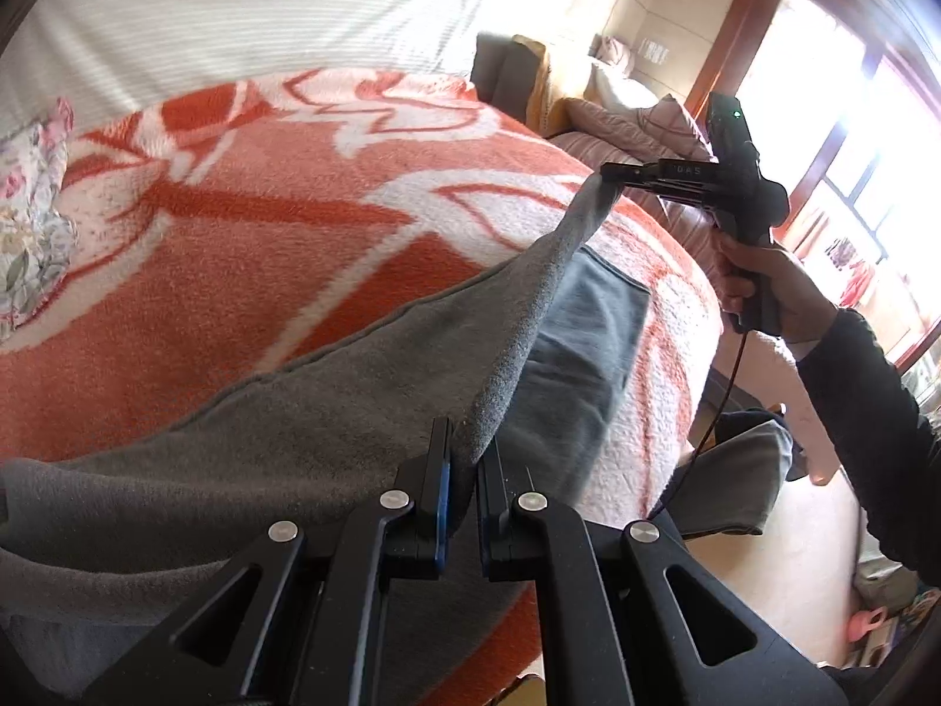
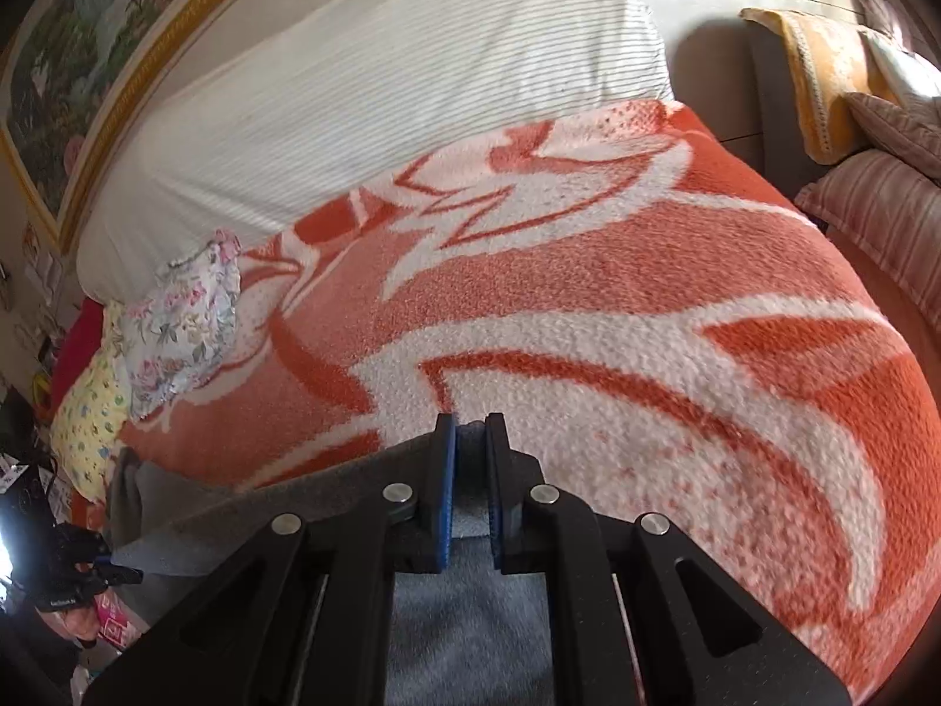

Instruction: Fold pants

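Observation:
Grey fleece pants [image 1: 364, 388] hang stretched above an orange and white blanket [image 1: 282, 247] on the bed. My left gripper [image 1: 467, 453] is shut on one end of the pants' raised edge. My right gripper [image 1: 609, 173] shows in the left wrist view, shut on the other end of that edge, held higher. In the right wrist view my right gripper [image 2: 470, 441] pinches grey cloth [image 2: 464, 635], and the left gripper [image 2: 126, 575] shows at the lower left on the pants. The lower part of the pants [image 1: 582, 341] lies on the blanket near the bed's edge.
A white striped sheet [image 2: 382, 88] covers the far part of the bed. A floral pillow [image 2: 182, 323] lies at the blanket's left. A striped pink cushion [image 2: 882, 217] and a yellow towel [image 2: 823, 76] sit on the right. A framed picture [image 2: 88, 59] hangs on the wall.

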The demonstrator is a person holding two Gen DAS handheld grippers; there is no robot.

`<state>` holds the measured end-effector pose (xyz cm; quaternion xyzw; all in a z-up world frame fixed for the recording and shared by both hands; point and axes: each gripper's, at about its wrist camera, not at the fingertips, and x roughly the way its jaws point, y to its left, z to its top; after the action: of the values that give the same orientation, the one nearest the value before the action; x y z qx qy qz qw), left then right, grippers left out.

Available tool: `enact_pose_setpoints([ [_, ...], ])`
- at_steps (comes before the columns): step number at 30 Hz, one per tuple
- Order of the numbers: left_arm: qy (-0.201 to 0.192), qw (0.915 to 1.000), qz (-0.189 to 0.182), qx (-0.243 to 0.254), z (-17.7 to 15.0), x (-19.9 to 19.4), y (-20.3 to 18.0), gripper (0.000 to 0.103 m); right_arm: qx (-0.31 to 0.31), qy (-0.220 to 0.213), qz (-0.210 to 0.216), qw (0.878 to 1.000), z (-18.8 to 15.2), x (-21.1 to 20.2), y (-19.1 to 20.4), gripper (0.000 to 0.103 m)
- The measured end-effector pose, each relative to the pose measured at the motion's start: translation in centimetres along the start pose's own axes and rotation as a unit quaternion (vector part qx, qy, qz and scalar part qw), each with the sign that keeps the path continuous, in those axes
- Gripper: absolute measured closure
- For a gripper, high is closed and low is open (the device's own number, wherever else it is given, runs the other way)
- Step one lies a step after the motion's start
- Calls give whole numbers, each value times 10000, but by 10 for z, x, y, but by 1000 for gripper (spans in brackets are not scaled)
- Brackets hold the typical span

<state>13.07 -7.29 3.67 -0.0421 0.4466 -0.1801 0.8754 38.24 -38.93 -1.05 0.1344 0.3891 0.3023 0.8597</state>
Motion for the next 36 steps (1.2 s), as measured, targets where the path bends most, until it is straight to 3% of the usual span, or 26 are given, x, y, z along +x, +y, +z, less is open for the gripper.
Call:
enact_pose_setpoints([
  [5, 109, 9999, 1, -7, -25, 10, -14, 98, 96, -101, -63, 9999, -37, -25, -10, 93],
  [11, 633, 9979, 129, -37, -61, 53, -14, 95, 471, 282, -247, 9982, -88, -8, -33, 92],
  [15, 717, 9971, 141, -235, -69, 55, -6, 88, 612, 281, -410, 9969, -102, -7, -32, 81],
  [16, 650, 9974, 144, -276, -69, 49, -4, 82, 612, 246, -496, 9966, -101, -10, -29, 71],
  [19, 459, 9980, 307, -305, -67, 34, 2, 68, 512, 26, -491, 9975, -99, -24, -12, 46],
  [24, 150, 9970, 410, -639, -70, 3, 24, 67, 206, -186, -208, 9994, -97, -32, 34, 45],
  [28, -16, 9936, 608, -949, -78, -21, 51, 65, 60, -79, 193, 9998, -100, -20, 74, 45],
  [32, -171, 9863, 915, -1360, -91, -46, 85, 64, -57, 161, 684, 9975, -109, 6, 118, 45],
  [36, -384, 9736, 1225, -1888, -108, -79, 130, 63, -292, 414, 1100, 9926, -119, 28, 164, 45],
])
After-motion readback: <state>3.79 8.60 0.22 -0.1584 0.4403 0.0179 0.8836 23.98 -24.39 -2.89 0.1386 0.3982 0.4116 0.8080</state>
